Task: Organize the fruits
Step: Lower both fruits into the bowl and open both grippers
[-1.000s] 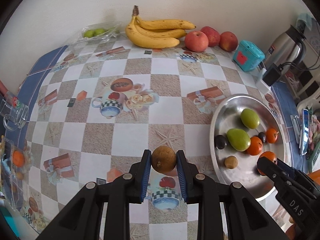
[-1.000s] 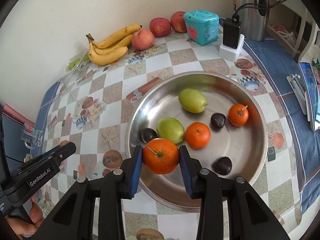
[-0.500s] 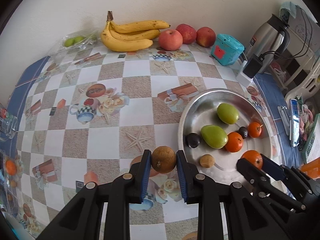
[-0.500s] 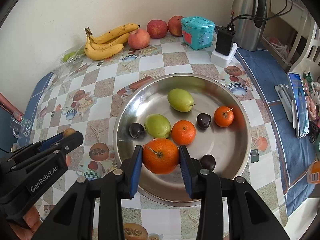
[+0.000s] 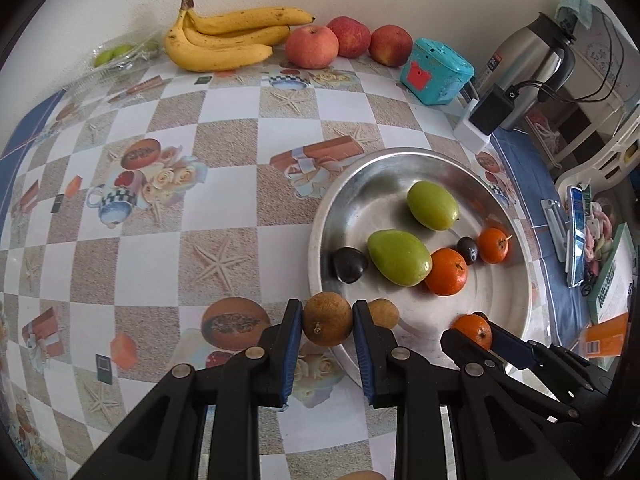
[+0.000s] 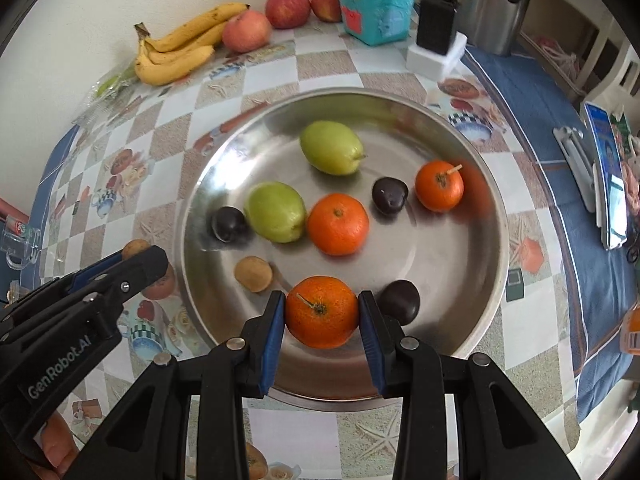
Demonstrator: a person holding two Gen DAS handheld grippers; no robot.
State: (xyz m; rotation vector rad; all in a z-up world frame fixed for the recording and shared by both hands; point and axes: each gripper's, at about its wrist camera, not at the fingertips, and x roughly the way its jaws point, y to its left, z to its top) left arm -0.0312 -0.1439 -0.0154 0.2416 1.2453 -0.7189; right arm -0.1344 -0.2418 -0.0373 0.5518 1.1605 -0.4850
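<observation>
- Checked tablecloth [image 5: 224, 160] with printed teapots and starfish covers the table, which runs up to a pale wall
- Along the far edge by the wall lie bananas [image 5: 224, 40], three apples [image 5: 312, 46], a teal box [image 5: 436, 72], a black charger [image 5: 490, 112] and a steel kettle [image 5: 528, 68]; far left, a clear bag with green fruit [image 5: 116, 54]
- Steel bowl [image 6: 472, 264] sits right of centre, holding two green fruits [image 6: 276, 212], two loose oranges [image 6: 338, 224], three dark plums [image 6: 390, 196] and a small brown fruit [image 6: 253, 274]
- Left gripper [image 5: 327, 320] is clamped on a round brown fruit [image 5: 327, 319], just at the bowl's near-left rim; whether it is over the rim or just outside cannot be told
- Right gripper [image 6: 322, 312] is clamped on an orange [image 6: 322, 312], stem toward the camera, over the near part of the bowl, just beside a plum
- From the left wrist view, the right gripper's tips with the orange show at the bowl's near right
- Fingers [image 6: 56, 446] of the person's hand show under the left gripper, near left
</observation>
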